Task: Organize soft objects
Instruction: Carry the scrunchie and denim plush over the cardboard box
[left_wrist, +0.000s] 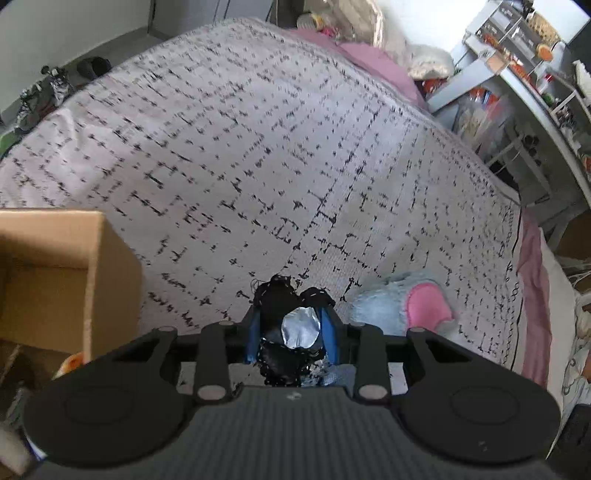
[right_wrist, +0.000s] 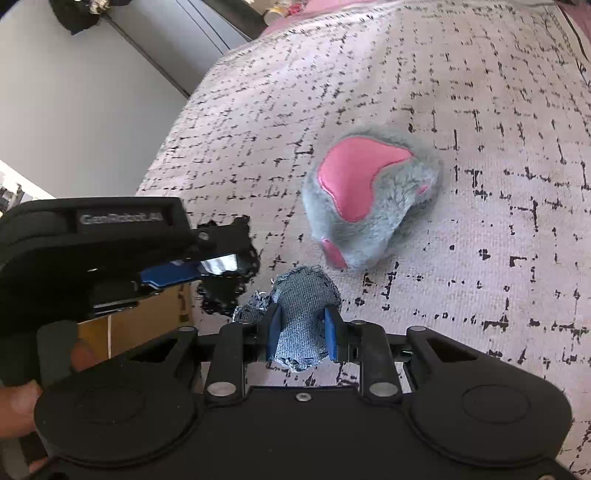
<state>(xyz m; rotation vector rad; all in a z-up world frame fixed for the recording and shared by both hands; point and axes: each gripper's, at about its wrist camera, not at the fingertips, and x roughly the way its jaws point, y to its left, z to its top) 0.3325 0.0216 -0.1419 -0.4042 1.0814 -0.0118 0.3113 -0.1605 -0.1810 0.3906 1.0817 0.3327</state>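
Left tool (left_wrist: 291, 332) clenched on black-and-silver pouch (left_wrist: 291, 328), right tool (right_wrist: 301, 332) on denim piece (right_wrist: 301, 314), lengthwise between pads.

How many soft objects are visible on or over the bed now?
3: a black-and-silver fabric piece in the left gripper, a denim piece in the right gripper, a grey-pink plush lying on the bedspread.

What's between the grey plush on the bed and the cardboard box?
Only the left gripper, shut on a black cloth, hangs between the grey plush and the box; the bedspread there looks bare.
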